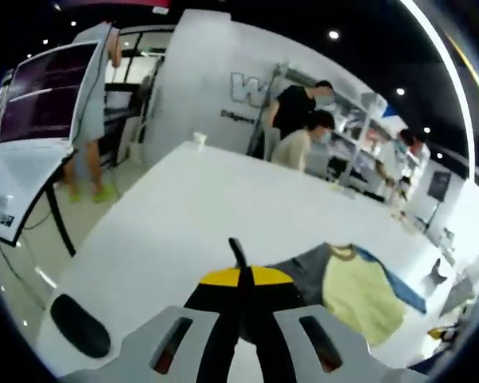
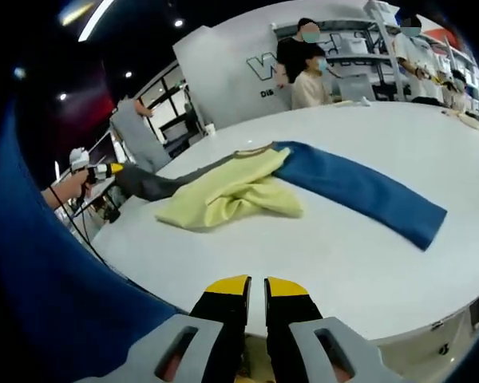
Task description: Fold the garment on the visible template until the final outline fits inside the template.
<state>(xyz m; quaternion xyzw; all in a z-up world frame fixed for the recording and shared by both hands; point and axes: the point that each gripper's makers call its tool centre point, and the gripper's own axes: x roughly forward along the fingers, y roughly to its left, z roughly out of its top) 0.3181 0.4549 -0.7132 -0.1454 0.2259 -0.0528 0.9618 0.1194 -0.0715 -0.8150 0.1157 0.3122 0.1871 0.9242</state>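
Yellow-bodied garment (image 2: 247,191) lies bunched on the white surface (image 2: 359,263), blue sleeve stretched out, grey sleeve near the left hand-held gripper (image 1: 238,275). Folding looks barely begun. Both hand-held grippers are nearly closed, the right one (image 2: 256,297) empty.

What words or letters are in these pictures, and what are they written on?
"W": big letter on the white wall, cut off by a person.
"D": start of a small line under it; the rest is too blurred to read.
Label on the white panel: too small to read.
Garment: no text to be seen.
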